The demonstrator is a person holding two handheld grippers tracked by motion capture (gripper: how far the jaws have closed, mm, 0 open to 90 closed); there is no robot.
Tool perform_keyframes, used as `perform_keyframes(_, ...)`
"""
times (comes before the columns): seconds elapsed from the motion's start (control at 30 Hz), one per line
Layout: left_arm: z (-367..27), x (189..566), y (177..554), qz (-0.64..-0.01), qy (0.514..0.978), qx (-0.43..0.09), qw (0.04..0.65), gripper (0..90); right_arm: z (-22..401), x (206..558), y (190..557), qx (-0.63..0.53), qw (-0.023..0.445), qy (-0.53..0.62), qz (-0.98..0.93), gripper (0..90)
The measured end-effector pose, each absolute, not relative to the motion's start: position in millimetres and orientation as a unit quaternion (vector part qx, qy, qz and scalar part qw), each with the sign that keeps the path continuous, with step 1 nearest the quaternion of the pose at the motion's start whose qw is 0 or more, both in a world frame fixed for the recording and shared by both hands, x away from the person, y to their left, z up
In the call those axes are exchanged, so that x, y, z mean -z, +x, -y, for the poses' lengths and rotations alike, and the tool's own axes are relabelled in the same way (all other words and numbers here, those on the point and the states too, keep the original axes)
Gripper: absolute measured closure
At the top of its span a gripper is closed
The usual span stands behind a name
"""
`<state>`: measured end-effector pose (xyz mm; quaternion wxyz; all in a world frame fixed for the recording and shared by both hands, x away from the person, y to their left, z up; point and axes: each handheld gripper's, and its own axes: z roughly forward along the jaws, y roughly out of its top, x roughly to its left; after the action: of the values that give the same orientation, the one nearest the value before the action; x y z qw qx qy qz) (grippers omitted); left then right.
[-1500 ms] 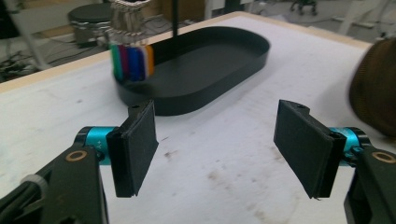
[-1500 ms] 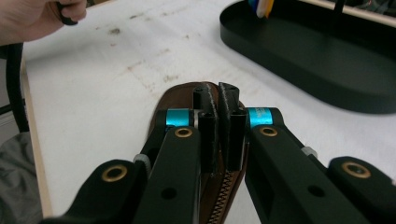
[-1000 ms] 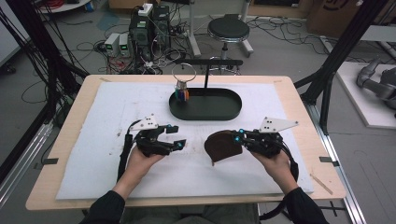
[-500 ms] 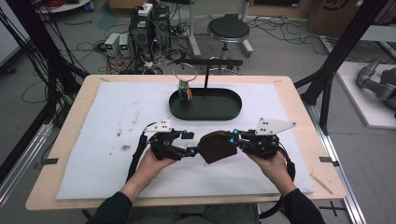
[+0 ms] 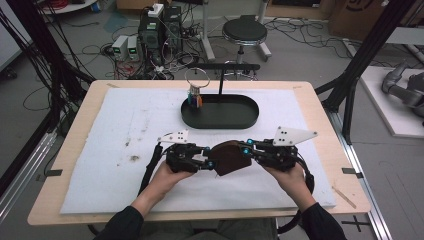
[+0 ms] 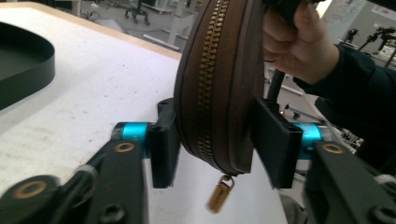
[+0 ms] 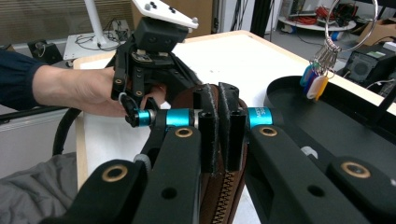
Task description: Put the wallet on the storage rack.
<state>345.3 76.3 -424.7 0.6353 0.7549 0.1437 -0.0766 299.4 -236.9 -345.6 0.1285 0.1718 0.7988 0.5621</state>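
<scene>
Brown zip pouch (image 5: 230,157), black tray (image 5: 220,113) beyond

- In your left gripper view, the top of the brown zip pouch (image 6: 219,84) is running off the upper edge, and the brass zip pull (image 6: 219,193) hanging below it is blurring.
- In your right gripper view, the right gripper (image 7: 223,135) is covering most of the pouch, leaving a strip of zip showing below.
- There, the key ring (image 7: 348,28) is getting cut off at the top, and its coloured tags (image 7: 315,84) are staying too small to read.
</scene>
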Motion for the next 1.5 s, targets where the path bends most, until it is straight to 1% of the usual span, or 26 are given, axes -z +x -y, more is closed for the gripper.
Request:
perform_keyframes(0.13,-79.9,421.9,344.9,-0.136,0.749,0.078,0.643,62.6,241.5,346.5,301.9,-0.566,0.123,0.178,-0.795,88.0)
perform_keyframes(0.17,-81.0,420.9,344.5,-0.134,0.748,0.074,0.646,62.6,241.5,346.5,301.9,-0.566,0.123,0.178,-0.795,88.0)
perform_keyframes(0.2,-81.8,419.6,344.0,-0.133,0.747,0.071,0.648,64.7,243.2,347.4,303.1,-0.568,0.118,0.180,-0.795,87.9)
perform_keyframes(0.4,-86.1,408.3,341.2,-0.121,0.764,0.041,0.633,66.5,245.0,350.5,306.4,-0.565,0.111,0.183,-0.797,85.6)
perform_keyframes(0.43,-86.6,405.4,339.9,-0.119,0.770,0.033,0.627,66.7,245.6,351.3,307.2,-0.565,0.109,0.183,-0.797,84.0)
perform_keyframes(0.5,-88.0,400.0,337.8,-0.113,0.783,0.017,0.611,67.0,248.2,352.1,309.1,-0.570,0.100,0.186,-0.794,72.7)
perform_keyframes(0.53,-89.3,397.4,337.1,-0.110,0.788,0.014,0.606,67.1,250.8,352.1,310.9,-0.574,0.095,0.192,-0.790,62.4)
perform_keyframes(0.57,-90.2,395.8,336.7,-0.109,0.789,0.012,0.604,67.1,250.8,352.1,310.9,-0.574,0.095,0.192,-0.790,62.4)
perform_keyframes(0.6,-91.2,393.9,335.9,-0.107,0.791,0.009,0.603,67.2,252.1,352.6,312.3,-0.574,0.094,0.194,-0.790,55.0)
perform_keyframes(0.63,-92.4,391.8,335.5,-0.105,0.793,0.005,0.600,67.2,252.1,352.6,312.3,-0.574,0.094,0.194,-0.790,55.0)
perform_keyframes(0.67,-94.1,389.6,335.1,-0.104,0.795,0.002,0.597,67.3,252.1,353.4,313.4,-0.573,0.086,0.192,-0.792,48.7)
perform_keyframes(0.7,-95.0,388.5,334.8,-0.104,0.795,0.002,0.597,67.3,252.1,353.4,313.4,-0.573,0.086,0.192,-0.792,48.7)
perform_keyframes(0.77,-96.6,384.9,334.4,-0.100,0.801,0.005,0.590,67.4,249.4,355.6,315.4,-0.566,0.073,0.183,-0.800,43.2)
perform_keyframes(0.83,-97.5,381.7,333.1,-0.093,0.807,0.004,0.582,67.4,247.5,356.9,316.2,-0.560,0.070,0.180,-0.806,42.4)
perform_keyframes(0.9,-97.5,379.8,331.9,-0.085,0.811,0.009,0.579,67.4,239.4,362.2,318.4,-0.537,0.052,0.172,-0.824,40.2)
perform_keyframes(1.0,-95.1,377.9,330.1,-0.071,0.823,0.013,0.564,67.4,232.9,365.9,319.5,-0.525,0.040,0.163,-0.834,40.1)
perform_keyframes(1.03,-93.9,377.8,329.1,-0.068,0.823,0.014,0.563,67.4,228.9,367.7,319.3,-0.518,0.031,0.153,-0.841,46.9)
perform_keyframes(1.1,-92.5,377.5,328.0,-0.062,0.824,0.015,0.563,67.3,226.2,369.0,317.9,-0.514,0.016,0.142,-0.846,57.2)
perform_keyframes(1.13,-92.1,377.5,327.7,-0.060,0.824,0.013,0.564,67.3,226.2,369.0,317.9,-0.514,0.016,0.142,-0.846,57.2)
perform_keyframes(1.17,-92.8,377.2,327.8,-0.060,0.823,0.015,0.564,67.2,226.4,369.6,316.7,-0.516,0.022,0.137,-0.846,59.8)
perform_keyframes(1.23,-94.2,377.1,329.1,-0.064,0.814,0.020,0.577,65.7,228.6,370.0,316.4,-0.524,0.012,0.131,-0.842,64.4)
perform_keyframes(1.27,-94.8,377.2,329.5,-0.069,0.809,0.021,0.584,57.7,230.5,369.5,315.9,-0.539,0.011,0.122,-0.834,66.9)
perform_keyframes(1.3,-95.5,377.6,330.2,-0.077,0.799,0.026,0.595,57.7,230.5,369.5,315.9,-0.539,0.011,0.122,-0.834,66.9)
perform_keyframes(1.33,-96.2,378.1,331.1,-0.084,0.792,0.033,0.604,51.2,232.4,369.1,314.4,-0.546,0.016,0.127,-0.828,67.6)
perform_keyframes(1.4,-97.5,379.7,332.9,-0.085,0.789,0.038,0.608,49.7,235.3,369.0,314.2,-0.560,0.009,0.132,-0.818,67.7)
perform_keyframes(1.5,-98.0,383.5,333.9,-0.088,0.780,0.048,0.618,50.3,237.7,368.3,314.3,-0.572,0.010,0.133,-0.809,67.8)
